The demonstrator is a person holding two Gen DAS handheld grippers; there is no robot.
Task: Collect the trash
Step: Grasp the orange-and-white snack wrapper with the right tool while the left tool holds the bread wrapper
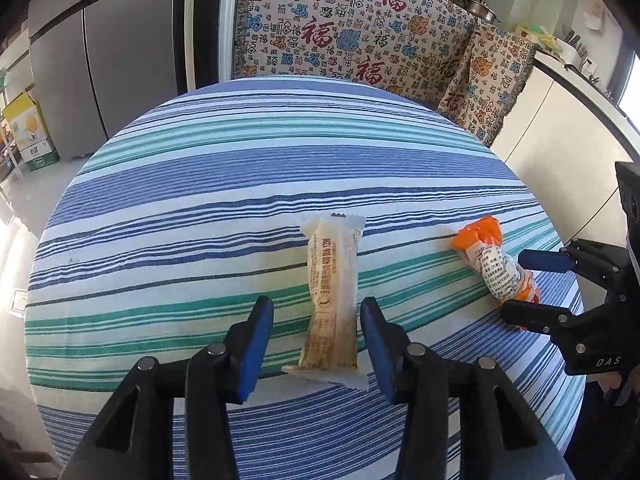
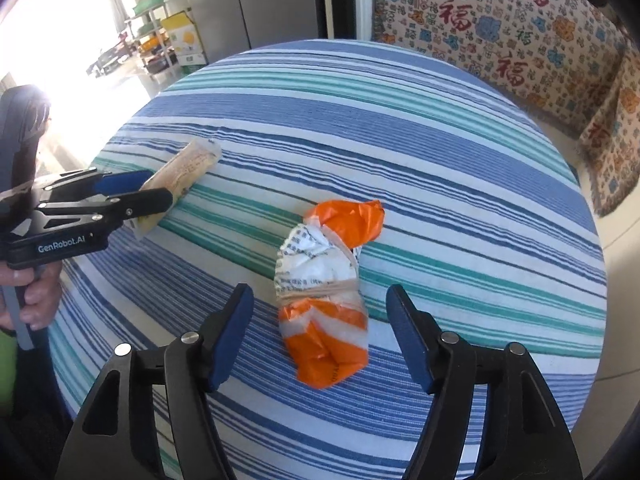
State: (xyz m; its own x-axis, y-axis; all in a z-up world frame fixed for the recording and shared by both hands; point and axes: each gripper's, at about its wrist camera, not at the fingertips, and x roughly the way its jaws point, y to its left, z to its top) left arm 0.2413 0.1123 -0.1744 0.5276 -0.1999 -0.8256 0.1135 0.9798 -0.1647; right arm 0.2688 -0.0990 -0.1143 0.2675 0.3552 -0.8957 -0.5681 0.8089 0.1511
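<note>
A cream snack wrapper (image 1: 333,300) lies lengthwise on the striped tablecloth (image 1: 240,184). My left gripper (image 1: 317,312) is open, its blue-padded fingers either side of the wrapper's near half. An orange and white crumpled wrapper (image 2: 324,300), bound with a rubber band, lies between the open fingers of my right gripper (image 2: 320,300). From the left wrist view the orange wrapper (image 1: 498,266) lies between the right gripper's fingers (image 1: 520,284). From the right wrist view the left gripper (image 2: 140,190) straddles the cream wrapper (image 2: 186,172).
The round table (image 2: 480,152) stands next to a sofa with a patterned throw (image 1: 360,28). A grey fridge (image 1: 112,48) is at the back left, cardboard boxes (image 1: 30,132) on the floor. A white counter (image 1: 560,112) runs along the right.
</note>
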